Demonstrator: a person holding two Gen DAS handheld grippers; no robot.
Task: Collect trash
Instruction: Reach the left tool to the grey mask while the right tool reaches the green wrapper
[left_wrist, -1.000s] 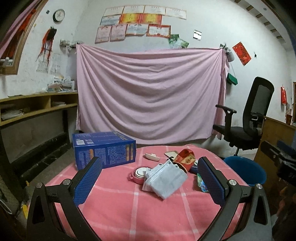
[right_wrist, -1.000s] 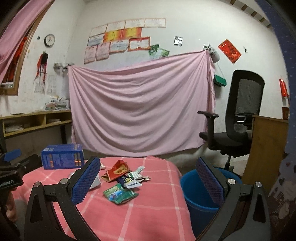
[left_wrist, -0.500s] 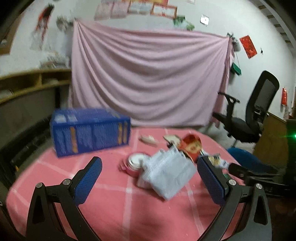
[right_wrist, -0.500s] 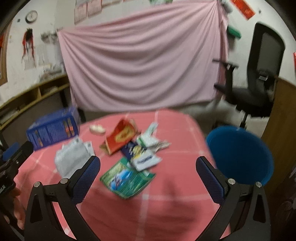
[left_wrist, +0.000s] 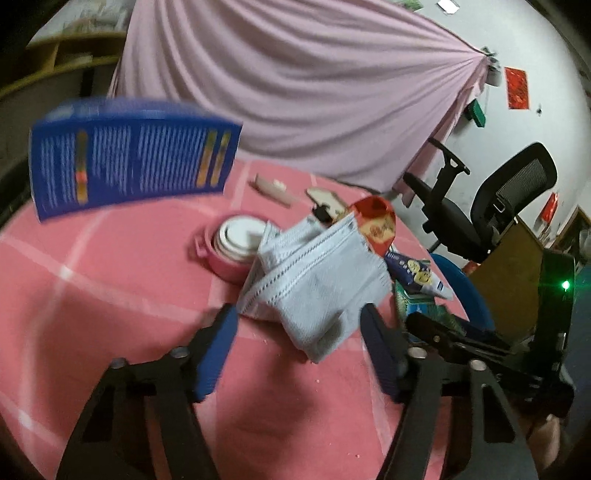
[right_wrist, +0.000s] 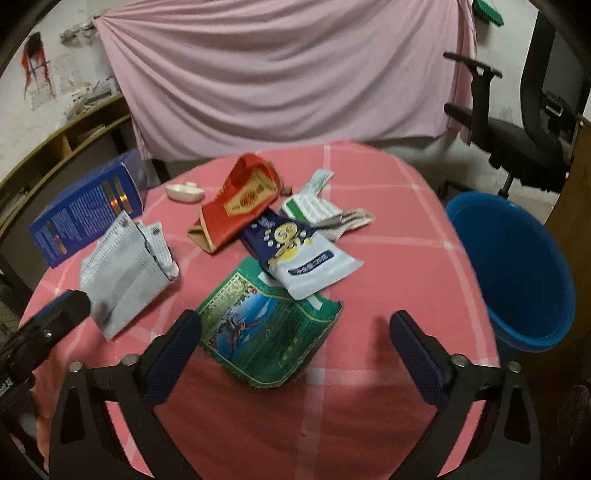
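Trash is scattered on the round worktop (right_wrist: 388, 236) under a pink checked cloth: a crumpled grey-white paper wrapper (left_wrist: 314, 280), a green printed foil packet (right_wrist: 266, 332), a blue-and-white snack pouch (right_wrist: 303, 254) and a red torn carton (right_wrist: 240, 199). In the right wrist view the grey wrapper lies at about nine o'clock of the pile and the green packet at six o'clock. An open blue plastic bucket (right_wrist: 517, 266) stands beside the worktop at three o'clock, probably placed there to receive the trash.

The left gripper (left_wrist: 295, 328) is set around the near end of the grey wrapper. Its jaws have just been closing and are half narrowed, but the pads seem not yet pressed on the paper. The right gripper (right_wrist: 295, 328) is held over the near edge of the green packet; its jaws have just been closing a little and are still wide, gripping nothing. One piece is apparently aimed at by each gripper.
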